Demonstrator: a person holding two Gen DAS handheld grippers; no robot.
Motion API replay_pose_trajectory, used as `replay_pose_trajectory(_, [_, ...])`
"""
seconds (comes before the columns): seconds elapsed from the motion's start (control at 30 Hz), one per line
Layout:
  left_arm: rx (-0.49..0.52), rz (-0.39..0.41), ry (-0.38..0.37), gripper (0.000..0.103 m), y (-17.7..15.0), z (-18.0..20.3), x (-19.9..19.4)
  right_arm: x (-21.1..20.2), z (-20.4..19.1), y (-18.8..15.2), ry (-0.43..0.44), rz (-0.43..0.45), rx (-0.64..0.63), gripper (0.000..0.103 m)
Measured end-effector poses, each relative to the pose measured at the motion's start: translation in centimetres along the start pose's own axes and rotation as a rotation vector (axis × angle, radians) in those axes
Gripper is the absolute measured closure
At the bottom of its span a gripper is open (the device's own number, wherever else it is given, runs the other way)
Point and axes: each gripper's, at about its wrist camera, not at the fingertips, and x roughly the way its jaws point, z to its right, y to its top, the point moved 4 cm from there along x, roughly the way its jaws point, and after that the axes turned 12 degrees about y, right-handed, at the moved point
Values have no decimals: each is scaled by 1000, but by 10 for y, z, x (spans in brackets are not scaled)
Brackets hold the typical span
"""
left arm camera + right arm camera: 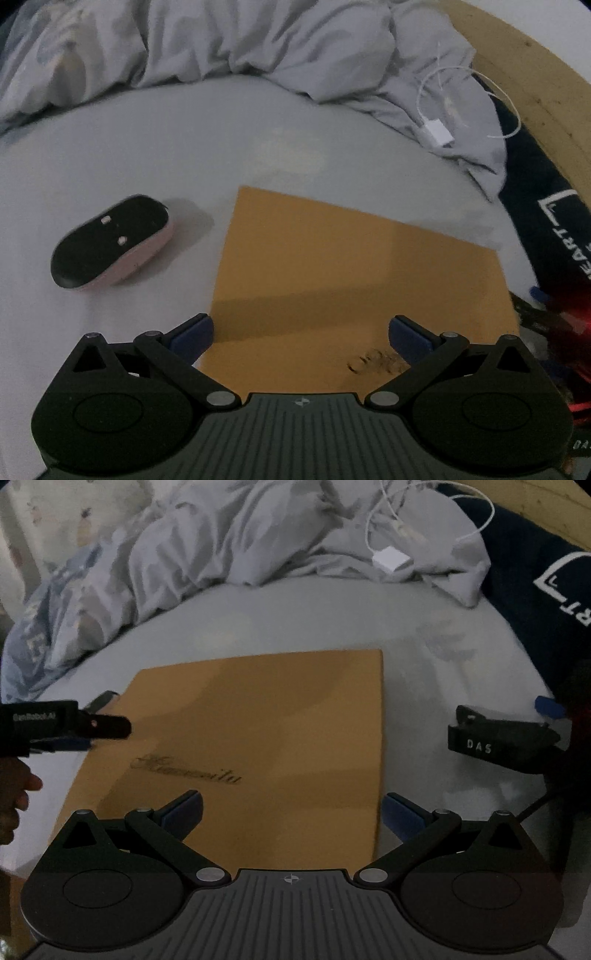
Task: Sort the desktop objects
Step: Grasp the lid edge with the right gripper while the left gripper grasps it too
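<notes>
A flat tan folder (351,280) with dark script lettering lies on the grey bedsheet; it also fills the middle of the right wrist view (251,738). A computer mouse (110,242), pink-sided with its black underside up, rests on the sheet left of the folder. My left gripper (301,332) is open over the folder's near edge and holds nothing. It also enters the right wrist view from the left (110,716), over the folder's left edge. My right gripper (291,812) is open above the folder's near right part, empty.
A crumpled grey duvet (258,40) lies behind, with a white cable and adapter (391,559) on it. A navy cloth with white print (546,572) lies at the right, beside a wooden frame (535,74). A black device marked "DAS" (495,742) sits right of the folder.
</notes>
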Motion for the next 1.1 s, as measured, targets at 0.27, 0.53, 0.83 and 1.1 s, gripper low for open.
replay_pose_trajectory(0.27, [-14, -122, 22, 0, 3, -3, 23, 18, 4, -5, -42, -14, 7, 0])
replay_pose_trajectory(0.53, [-54, -119, -6, 0, 0, -11, 37, 21, 6, -5, -48, -6, 31, 0])
replay_pose_trajectory(0.83, [-47, -113, 21, 0, 1, -6, 34, 25, 3, 1, -95, -24, 75, 0])
replay_pose_trajectory(1.1, [-8, -49, 50, 0, 6, 0, 19, 20, -2, 5, -108, -58, 99, 0])
